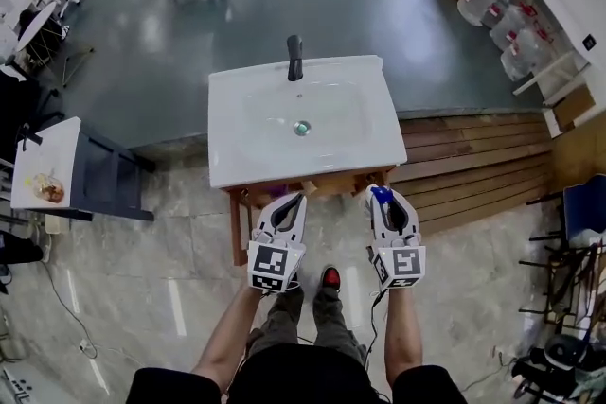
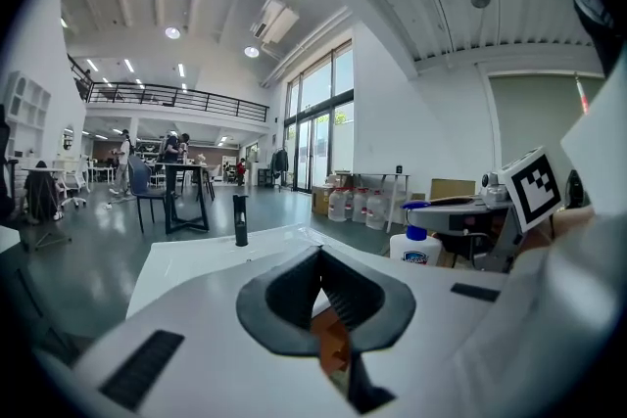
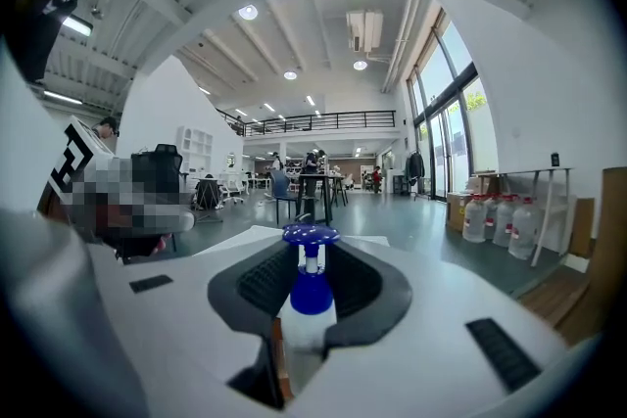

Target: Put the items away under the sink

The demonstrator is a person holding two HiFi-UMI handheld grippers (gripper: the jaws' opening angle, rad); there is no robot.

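Head view: both grippers hang at 6 o'clock of the sink (image 1: 237,142), close to its wooden frame (image 1: 237,222).

Left gripper view: the left gripper (image 2: 321,259) has its jaws together, with nothing between them.

Right gripper view: the right gripper (image 3: 312,261) clamps an upright blue-capped pump bottle (image 3: 312,294). By my reading it is carried but not yet stowed underneath.

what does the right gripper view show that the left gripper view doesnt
Only the right gripper view: the right tool clamped on the pump bottle. Only the left gripper view: the left tool, tips together on nothing, and the black faucet. Both: the pump bottle itself, the white sink top and the water jugs.
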